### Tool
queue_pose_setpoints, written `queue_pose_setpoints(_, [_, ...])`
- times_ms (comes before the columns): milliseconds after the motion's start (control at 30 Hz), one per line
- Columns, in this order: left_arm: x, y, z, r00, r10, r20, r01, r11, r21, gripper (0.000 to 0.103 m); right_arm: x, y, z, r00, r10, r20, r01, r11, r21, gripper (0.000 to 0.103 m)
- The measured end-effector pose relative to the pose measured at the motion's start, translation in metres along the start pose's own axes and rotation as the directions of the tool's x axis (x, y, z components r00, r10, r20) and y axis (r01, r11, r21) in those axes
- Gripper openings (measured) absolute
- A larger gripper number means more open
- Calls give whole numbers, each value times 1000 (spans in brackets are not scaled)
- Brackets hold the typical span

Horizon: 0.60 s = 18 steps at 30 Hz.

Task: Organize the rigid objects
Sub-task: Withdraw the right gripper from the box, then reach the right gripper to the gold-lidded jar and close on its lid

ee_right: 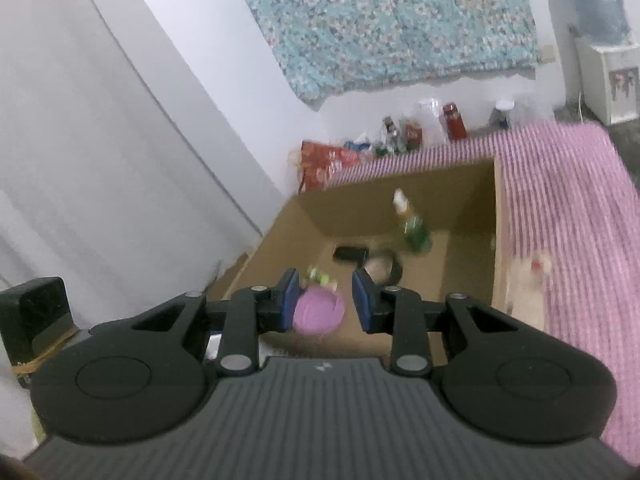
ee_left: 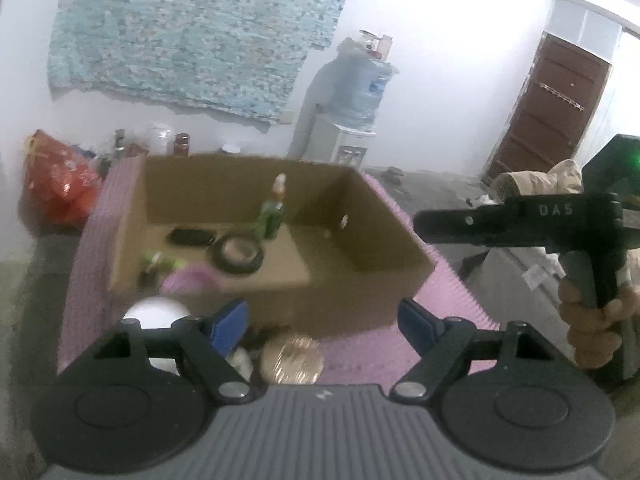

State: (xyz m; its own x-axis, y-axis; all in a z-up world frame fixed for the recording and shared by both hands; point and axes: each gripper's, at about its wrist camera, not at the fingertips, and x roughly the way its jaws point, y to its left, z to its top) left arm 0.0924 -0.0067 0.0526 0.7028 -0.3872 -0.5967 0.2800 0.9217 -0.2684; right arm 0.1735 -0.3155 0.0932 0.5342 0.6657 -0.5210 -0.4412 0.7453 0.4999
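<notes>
Writing: "DAS" in pale letters on the right gripper's (ee_left: 424,226) black arm, seen from the left wrist view; label on the water jug (ee_left: 362,88) too blurred to read.
Left gripper (ee_left: 324,322): blue pads well apart, nothing between them; it hovers above the near edge of the box.
Right gripper (ee_right: 325,300): fingers a narrow gap apart, nothing clamped; the pink dish shows through the gap but lies lower, inside the box. A hand (ee_left: 588,332) grips its handle.
Box (ee_left: 132,216): open-top brown cardboard, plain walls, sits on a pink ribbed mat (ee_left: 452,300).
Box contents: green bottle (ee_left: 273,216) with pale cap upright near the back wall; flat black block (ee_left: 188,237) to its left; dark ring (ee_left: 236,255) lying flat just beside the bottle; pink round dish (ee_right: 318,312) and a small green item (ee_right: 318,278) at the near side.
Open room in box: right half of the floor is bare cardboard.
Outside box, near edge: white round thing (ee_left: 154,312) and a shiny gold round thing (ee_left: 292,360) on the mat, close to the left pad.
Mat edge: right strip of the mat is mostly bare except a blurred white item (ee_right: 528,284).
Back wall: jars and bottles in a row, red patterned bag (ee_left: 60,184), floral blue cloth (ee_left: 192,28) hung above.
</notes>
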Motion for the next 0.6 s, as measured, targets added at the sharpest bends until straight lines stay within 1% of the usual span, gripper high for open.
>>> queue_pose_setpoints(133, [-17, 15, -34, 1000, 24, 1, -24, 1000, -2, 83, 5, 10, -42, 1000, -17, -22, 18, 999, 35, 28])
queue_pose_setpoints(267, [-24, 29, -53, 1000, 23, -6, -23, 1000, 12, 83, 17, 17, -70, 1000, -7, -25, 9, 994, 104, 28])
queue_pose_setpoints(367, [-27, 28, -61, 1000, 19, -7, -19, 999, 45, 83, 26, 22, -82, 1000, -4, -29, 8, 992, 126, 28])
queue_pose_setpoints(433, [-28, 29, -66, 1000, 30, 0, -30, 998, 59, 83, 31, 24, -85, 1000, -16, -24, 19, 991, 130, 28])
queue_pose_setpoints(567, [-24, 36, -68, 999, 46, -12, -45, 997, 60, 83, 37, 24, -94, 999, -26, -19, 28, 987, 159, 28])
queue_pose_setpoints(600, [-22, 40, -68, 999, 47, -22, -46, 997, 55, 82, 42, 22, -90, 999, -28, -21, 31, 986, 166, 28])
